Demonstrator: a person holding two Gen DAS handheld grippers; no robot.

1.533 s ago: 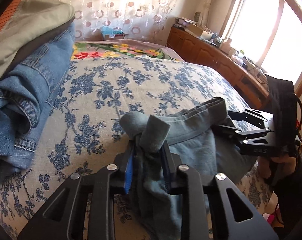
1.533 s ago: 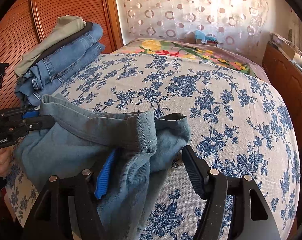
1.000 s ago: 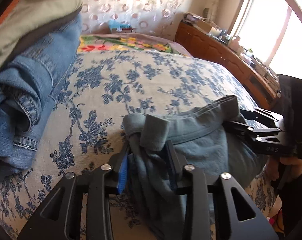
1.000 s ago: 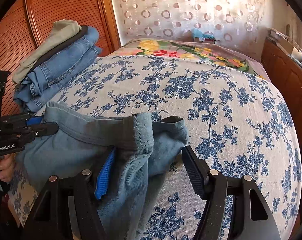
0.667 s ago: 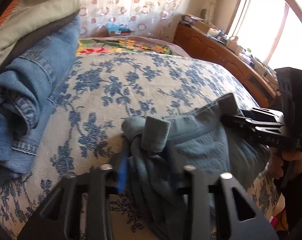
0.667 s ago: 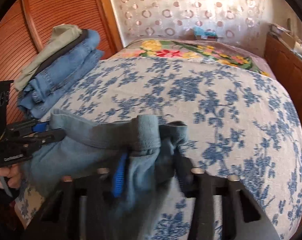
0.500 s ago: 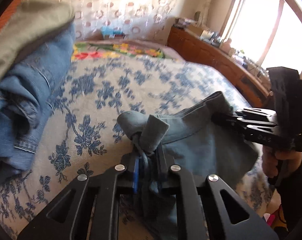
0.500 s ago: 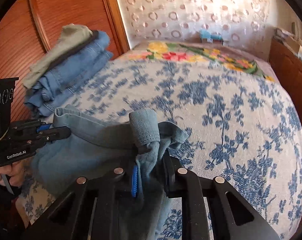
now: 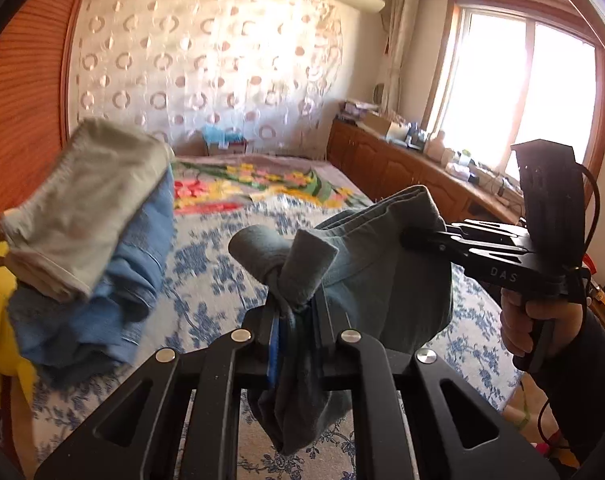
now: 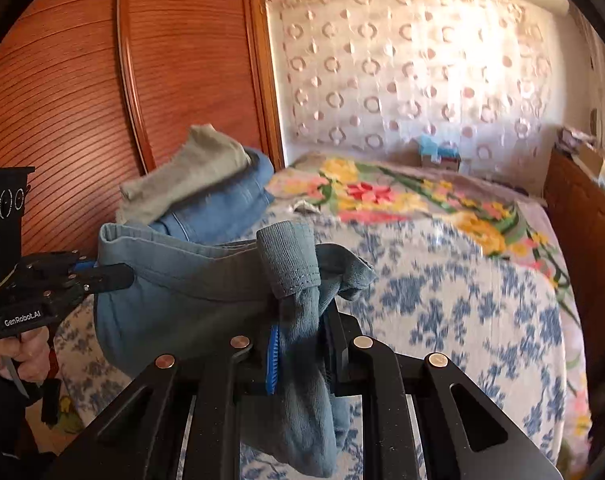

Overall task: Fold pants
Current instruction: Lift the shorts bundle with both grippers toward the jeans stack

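Note:
Grey-blue pants (image 9: 386,280) hang by the waistband between my two grippers, lifted above the bed. My left gripper (image 9: 296,320) is shut on one end of the waistband, with cloth bunched over the jaws. My right gripper (image 10: 300,322) is shut on the other end of the pants (image 10: 190,284). In the left wrist view the right gripper (image 9: 412,237) pinches the far end at the right. In the right wrist view the left gripper (image 10: 120,274) pinches the far end at the left. The pant legs hang below, mostly hidden.
The bed (image 10: 462,304) has a blue floral cover. A pile of folded jeans with a grey-green garment on top (image 9: 90,216) lies at its left side, beside a wooden wardrobe (image 10: 82,100). A wooden sideboard (image 9: 406,176) under the window runs along the right.
Both grippers closed on the waistband ends, the right from wide open, then lifted the pants up off the bed. The views tilted upward toward the walls.

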